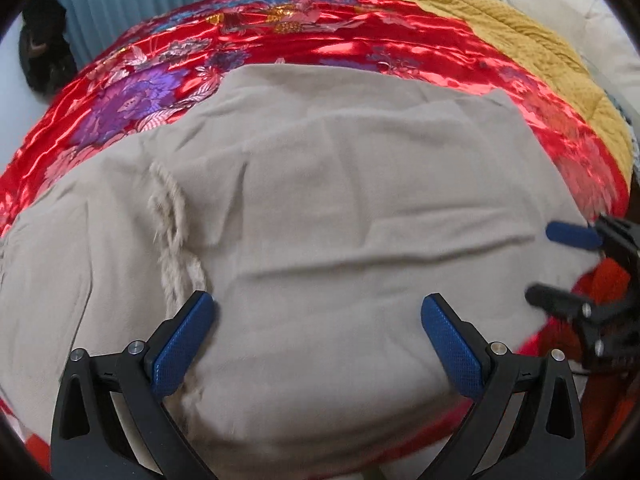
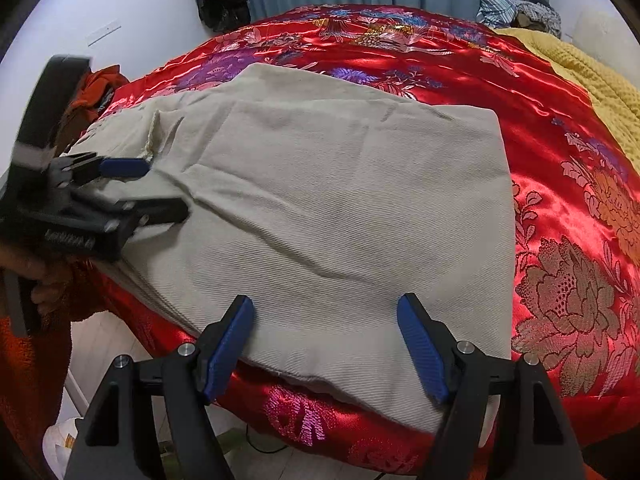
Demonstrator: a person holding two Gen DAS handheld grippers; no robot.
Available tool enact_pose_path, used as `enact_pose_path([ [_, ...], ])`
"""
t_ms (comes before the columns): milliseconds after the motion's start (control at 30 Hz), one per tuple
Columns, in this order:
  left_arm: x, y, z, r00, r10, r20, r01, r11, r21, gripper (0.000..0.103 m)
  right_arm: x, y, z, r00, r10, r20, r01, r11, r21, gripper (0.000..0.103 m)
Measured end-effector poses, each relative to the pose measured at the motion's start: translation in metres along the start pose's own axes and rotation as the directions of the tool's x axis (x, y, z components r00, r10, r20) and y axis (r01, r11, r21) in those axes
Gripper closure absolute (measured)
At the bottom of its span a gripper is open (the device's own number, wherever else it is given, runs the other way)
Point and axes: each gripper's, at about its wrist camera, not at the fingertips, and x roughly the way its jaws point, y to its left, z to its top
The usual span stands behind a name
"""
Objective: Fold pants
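1. The beige twill pants [image 2: 340, 216] lie folded flat on the shiny red floral satin bedcover [image 2: 560, 160] of the bed;
2. The left gripper [image 1: 318, 316] hangs over them, spread, holding nothing;
3. The right gripper [image 2: 325, 318] is spread above their near edge, empty.

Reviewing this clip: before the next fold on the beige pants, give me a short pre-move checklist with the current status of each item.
1. Left gripper open: ok, its blue pads stand wide apart over the cloth.
2. Right gripper open: ok, pads apart near the pants' near edge, nothing pinched.
3. Beige pants lying folded on the red satin bedspread: ok, layers stacked in a rough rectangle.
4. Cloth smooth: not ok, shallow wrinkles cross the top layer.
5. Frayed hem tucked in: not ok, it lies exposed on the left part.
6. Pants fully on the bed: cannot tell, the near edge runs along the bed's edge.
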Motion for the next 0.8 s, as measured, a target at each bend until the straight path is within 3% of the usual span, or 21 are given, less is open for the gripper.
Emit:
enact_pose_path([
  [133, -0.001, 0.004, -0.002, 1.000, -0.016, 0.001, 0.016, 1.000, -0.017, 0.001, -0.007, 0.001, 0.004, 1.000, -0.003, -0.004, 0.003, 1.000, -0.004, 0.029],
  [300, 0.003, 0.003, -0.002, 1.000, -0.018, 0.011, 0.018, 1.000, -0.025, 0.001, -0.049, -0.017, -0.002, 0.993, 0.043, 0.114, -0.057, 0.991, 0.123, 0.029],
  [433, 0.005, 0.000, -0.002, 1.000, -0.004, 0.011, 0.004, 1.000, -0.009, 0.001, -0.021, -0.032, -0.015, 0.993, 0.117, -0.004, -0.114, 0.975, 0.188, 0.028],
  [567, 0.004, 0.001, -0.002, 1.000, -0.012, 0.008, 0.012, 1.000, -0.010, 0.001, -0.015, -0.018, -0.012, 0.994, 0.106, -0.017, -0.103, 0.987, 0.124, 0.010],
  [667, -0.005, 0.002, -0.003, 1.000, -0.007, -0.002, 0.007, 1.000, -0.023, 0.001, -0.012, 0.001, -0.012, 0.999, 0.019, -0.041, -0.018, 1.000, 0.013, 0.008],
  [800, -0.031, 0.009, -0.022, 0.999, -0.041, 0.019, 0.041, 0.998, -0.039, 0.001, -0.012, 0.005, -0.014, 0.999, 0.010, -0.036, -0.010, 1.000, -0.004, 0.005],
])
